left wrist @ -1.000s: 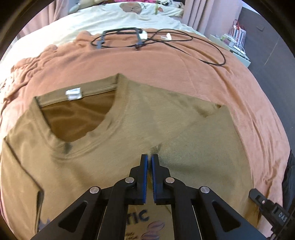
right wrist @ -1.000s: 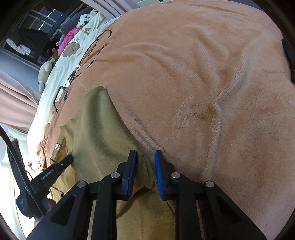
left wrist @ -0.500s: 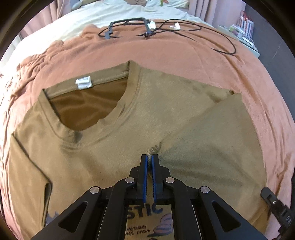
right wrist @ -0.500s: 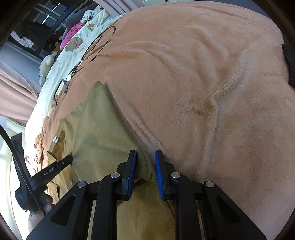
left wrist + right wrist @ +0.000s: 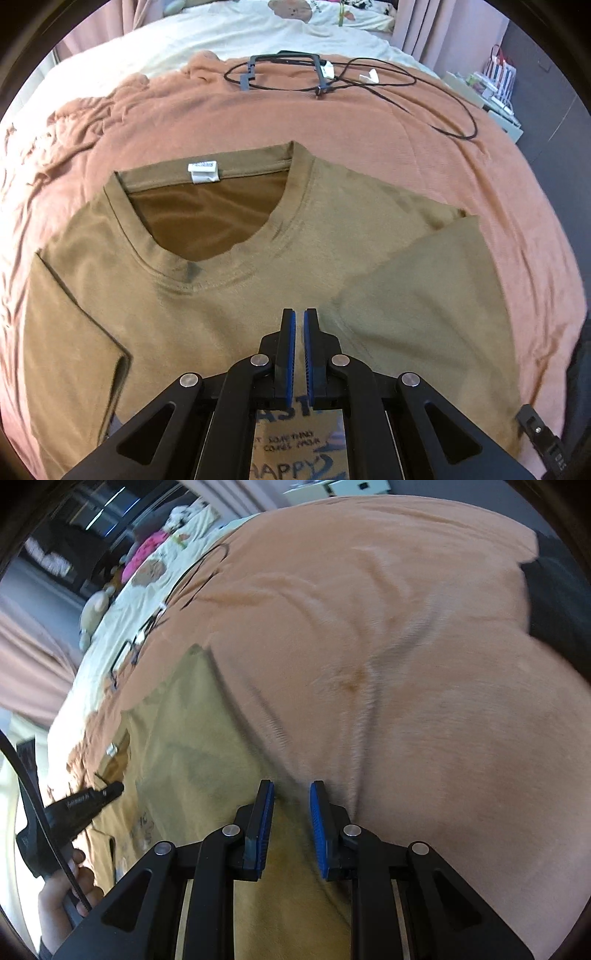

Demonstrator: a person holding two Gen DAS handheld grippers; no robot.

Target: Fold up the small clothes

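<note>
Hovering over the olive T-shirt (image 5: pixel 229 317) on the blanket (image 5: pixel 369 122): left gripper (image 5: pixel 297 325) clenched empty, right gripper (image 5: pixel 291 801) released.

Readable text: print on T-shirt chest only.
Olive T-shirt (image 5: pixel 221 317) carries a dark print (image 5: pixel 295 443), partly hidden by the fingers: "HAPPY" legible, letters "AST" above it, small lines between too blurred. White neck label (image 5: pixel 203 172) printing unreadable; the gripper lettering in the right wrist view too blurred.
</note>
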